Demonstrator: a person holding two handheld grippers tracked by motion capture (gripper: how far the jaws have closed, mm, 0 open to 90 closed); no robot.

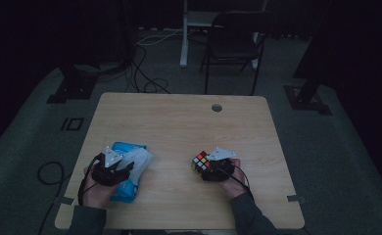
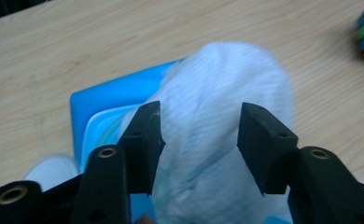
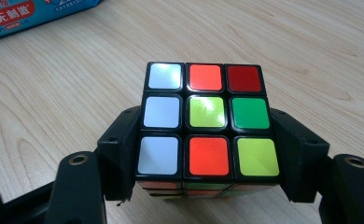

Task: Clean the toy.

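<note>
Your right tongs (image 3: 203, 163) clench the rigid, slick puzzle cube (image 3: 206, 123) at the worktop's (image 1: 179, 117) 4 o'clock; grip flat opposite faces. Your left tongs (image 2: 199, 144) stand released around the limp wet wipe (image 2: 222, 93) at 8 o'clock.

Fingers (image 3: 119, 154): black, blocky, brass-ringed screw holes.
Top plates (image 1: 112, 156): grey, three-cornered.
Cables (image 1: 245, 182): black.
Sleeves (image 1: 250, 215): dark grey.

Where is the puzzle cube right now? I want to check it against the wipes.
In the high view the puzzle cube sits right of the table's middle, clamped in the right gripper, well apart from the blue wipes pack at the left gripper.
</note>
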